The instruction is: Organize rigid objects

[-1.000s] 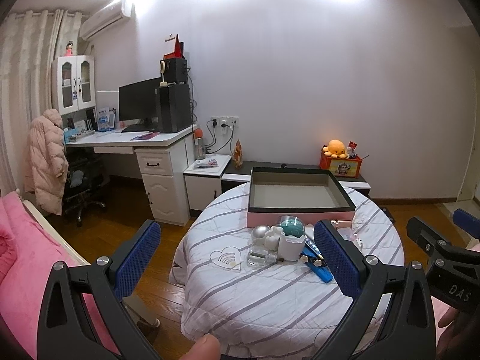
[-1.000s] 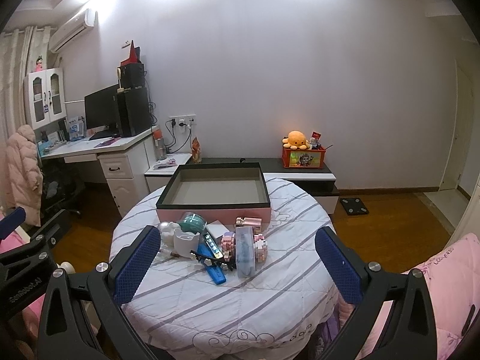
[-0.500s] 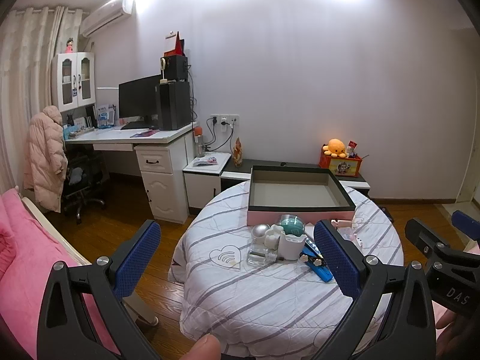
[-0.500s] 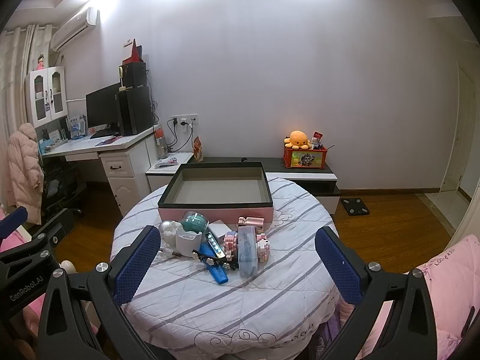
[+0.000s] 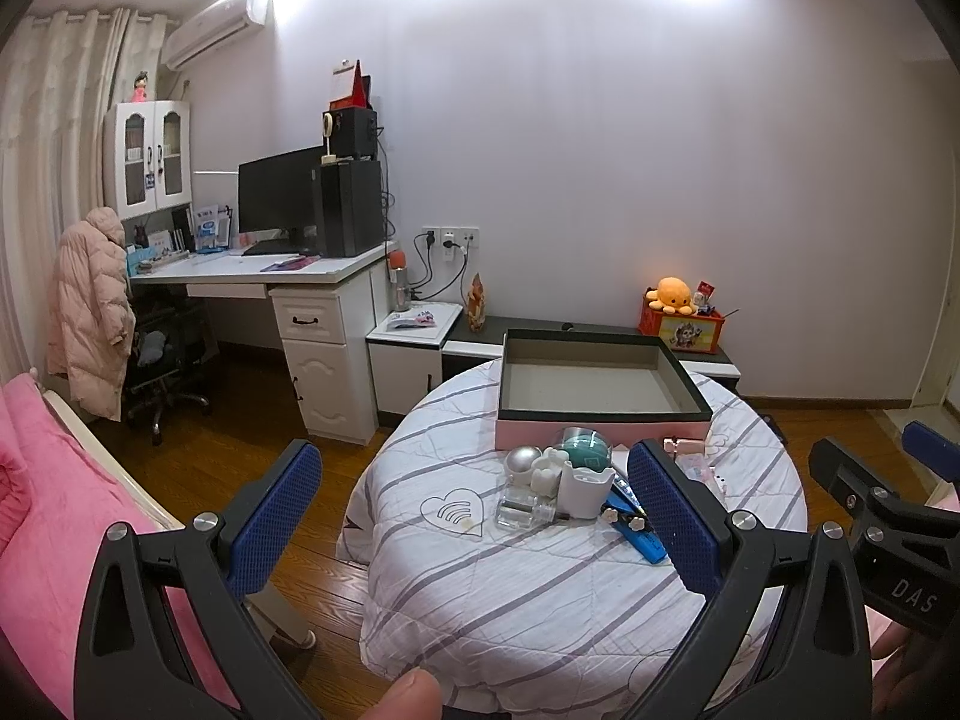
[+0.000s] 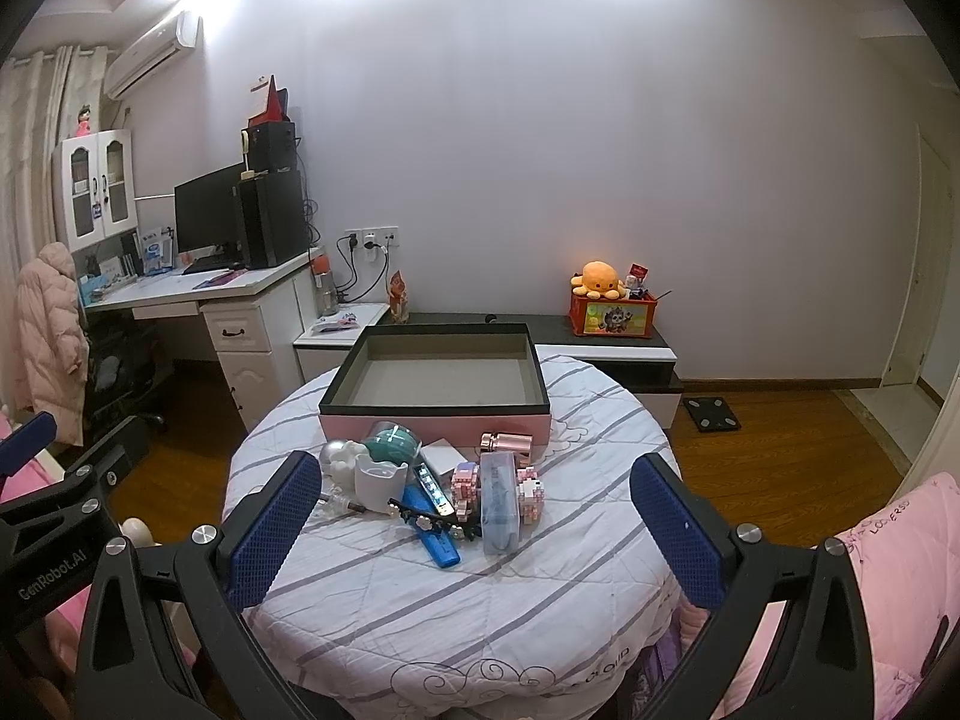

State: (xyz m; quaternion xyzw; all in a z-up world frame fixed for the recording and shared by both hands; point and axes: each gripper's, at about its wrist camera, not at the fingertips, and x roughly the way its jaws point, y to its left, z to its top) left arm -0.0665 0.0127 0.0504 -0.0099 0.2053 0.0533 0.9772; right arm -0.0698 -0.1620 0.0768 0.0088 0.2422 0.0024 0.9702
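Blue pad of left gripper (image 5: pixel 474 504) hides pile's (image 5: pixel 564 480) right | contents unclear

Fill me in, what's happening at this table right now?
Nothing is being handled. The left gripper and right gripper are both open and empty, held short of the round table. A cluster of small items, including a white cup and a blue bar, sits in front of the empty pink box. Sorting hasn't started.
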